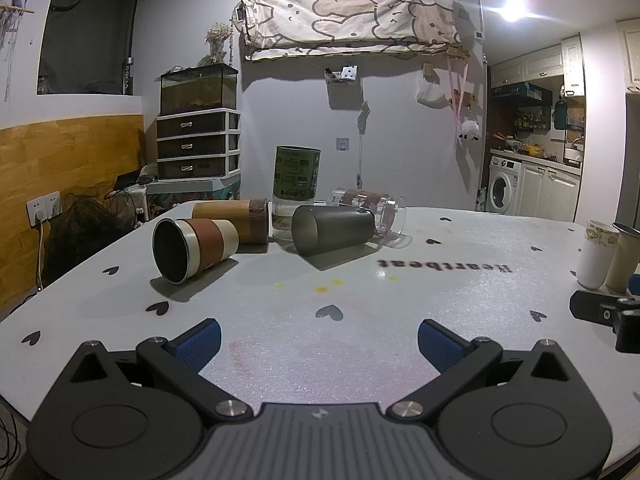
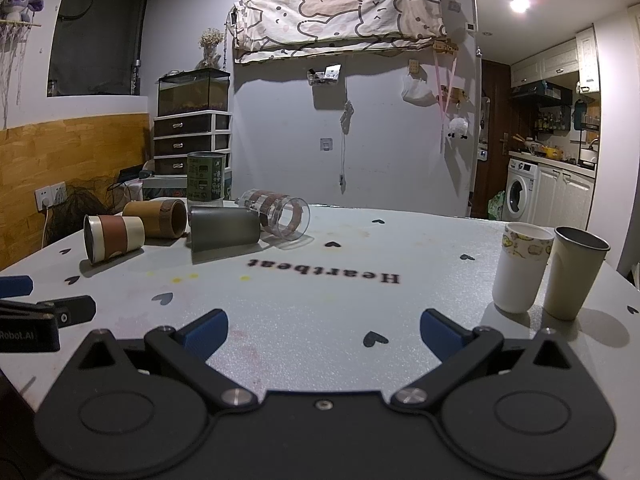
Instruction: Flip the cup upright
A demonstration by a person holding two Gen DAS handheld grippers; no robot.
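Note:
Several cups lie on their sides at the far left of the table: a cream cup with a brown band point(image 1: 196, 249) point(image 2: 114, 237), a bamboo-coloured cup point(image 1: 236, 220) point(image 2: 158, 217), a dark grey cup point(image 1: 332, 229) point(image 2: 224, 232) and a clear glass with a brown band point(image 1: 370, 210) point(image 2: 280, 216). A green cup point(image 1: 296, 174) point(image 2: 205, 178) stands behind them on an upturned glass. My left gripper point(image 1: 319, 340) is open and empty, near the front edge. My right gripper point(image 2: 323, 330) is open and empty, to its right.
Two upright cups stand at the right: a white one with a patterned rim point(image 2: 520, 266) point(image 1: 596, 254) and a grey metal one point(image 2: 574, 272). The table point(image 2: 360, 304) has a white cover with black hearts and the word "Heartbeat". Each gripper shows at the other view's edge.

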